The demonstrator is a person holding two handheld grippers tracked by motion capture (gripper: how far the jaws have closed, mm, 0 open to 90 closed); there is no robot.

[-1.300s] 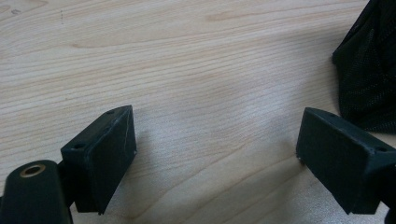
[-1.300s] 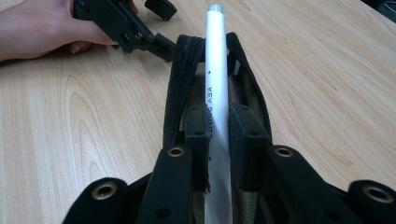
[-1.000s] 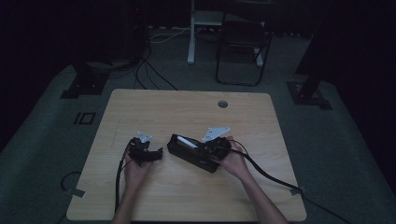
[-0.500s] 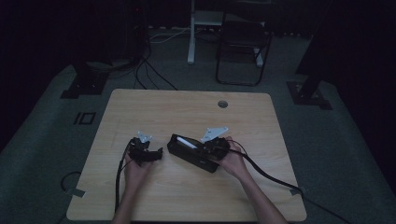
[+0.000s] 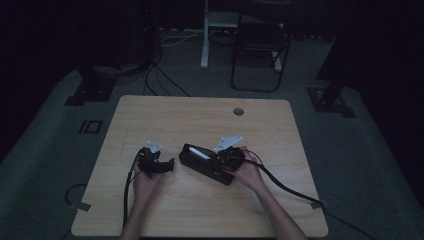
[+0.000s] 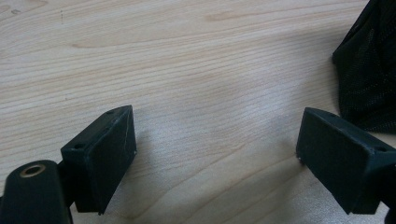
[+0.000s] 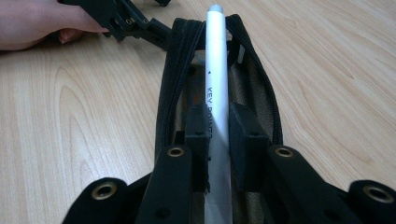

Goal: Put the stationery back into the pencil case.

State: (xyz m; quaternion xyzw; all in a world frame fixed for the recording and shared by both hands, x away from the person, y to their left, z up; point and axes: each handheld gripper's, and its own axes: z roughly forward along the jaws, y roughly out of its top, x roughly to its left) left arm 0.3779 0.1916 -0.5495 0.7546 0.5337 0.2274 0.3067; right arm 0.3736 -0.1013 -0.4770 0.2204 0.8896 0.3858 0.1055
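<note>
A: What sort of place is this?

B: It looks like a lab or recording room, kept dark, not a home. A single light wooden bench (image 5: 200, 120) with a round cable hole (image 5: 238, 111) stands on grey carpet (image 5: 360, 150).

A: What else points that way?

B: Black stand bases (image 5: 85, 92) sit on the floor at the far left and far right (image 5: 332, 100), with loose cables (image 5: 160, 75) running between them. A black folding chair (image 5: 260, 55) and a white post (image 5: 205, 35) stand beyond the far edge of the bench. Tape marks (image 5: 91, 126) sit on the carpet to the left.
</note>
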